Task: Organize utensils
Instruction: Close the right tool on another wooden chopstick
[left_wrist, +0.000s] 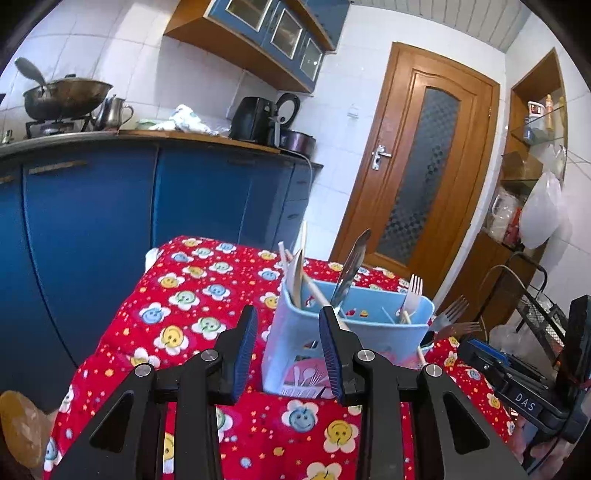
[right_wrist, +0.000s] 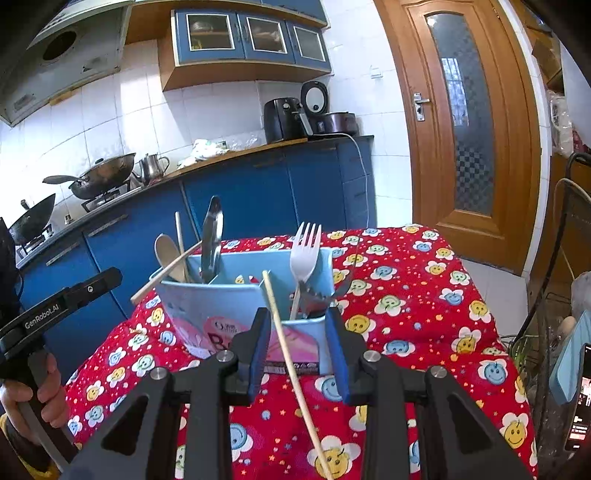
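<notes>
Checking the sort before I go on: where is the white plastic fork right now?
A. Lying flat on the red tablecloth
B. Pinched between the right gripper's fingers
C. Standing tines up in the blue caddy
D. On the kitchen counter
C. The white plastic fork stands tines up inside the blue caddy, beyond the right gripper, whose fingers do not touch it.

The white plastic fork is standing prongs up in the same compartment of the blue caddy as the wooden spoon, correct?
Not the same compartment. The right wrist view shows the white plastic fork prongs up at one end of the blue caddy, while the wooden spoon stands in the compartment at the opposite end.
</notes>
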